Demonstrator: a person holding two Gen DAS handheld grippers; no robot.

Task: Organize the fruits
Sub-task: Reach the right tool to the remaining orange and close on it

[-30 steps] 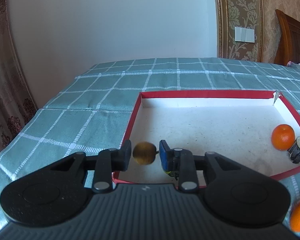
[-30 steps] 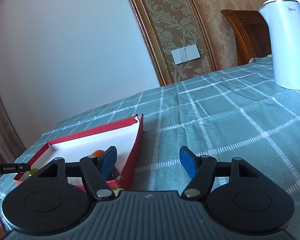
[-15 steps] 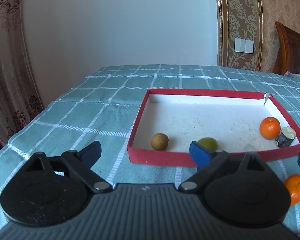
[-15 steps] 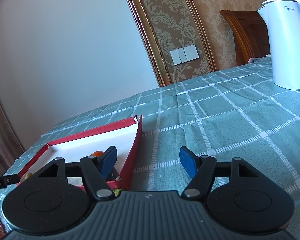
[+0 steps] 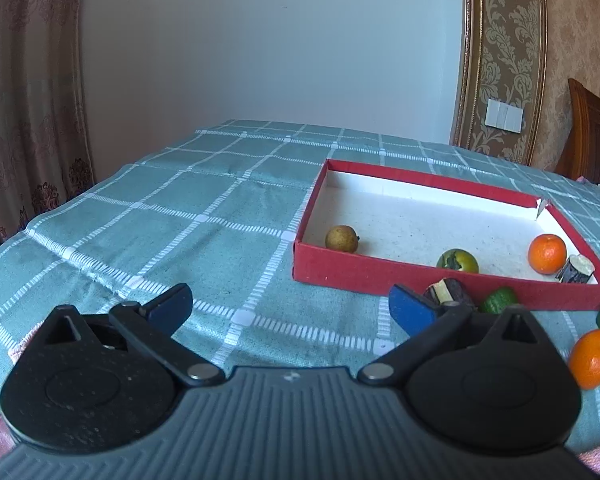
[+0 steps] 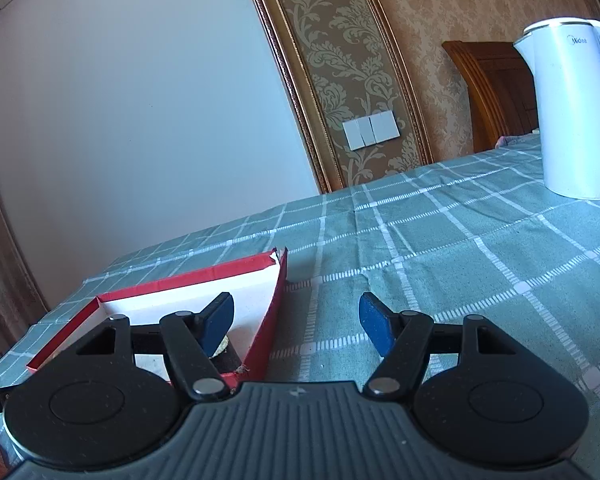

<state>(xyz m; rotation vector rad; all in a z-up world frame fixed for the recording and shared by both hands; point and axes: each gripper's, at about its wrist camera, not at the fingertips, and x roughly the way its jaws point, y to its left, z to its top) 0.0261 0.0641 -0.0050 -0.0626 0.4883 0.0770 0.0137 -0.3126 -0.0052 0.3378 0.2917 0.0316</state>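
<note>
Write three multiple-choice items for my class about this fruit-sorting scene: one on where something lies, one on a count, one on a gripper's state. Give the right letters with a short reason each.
1. Where does the brownish-yellow fruit lie?
A. On the tablecloth beside the kettle
B. Inside the red box, near its left front corner
C. Between the left gripper's fingers

2. How many oranges show in the left wrist view?
A. One
B. Two
C. Four

3. What is the state of the left gripper?
A. Open and holding nothing
B. Shut on an orange
C. Shut on the green fruit

Answers:
1. B, it sits on the white floor of the box just behind the front wall.
2. B, one orange in the box and one orange on the tablecloth.
3. A, its blue fingers stand wide apart over bare tablecloth.
</note>
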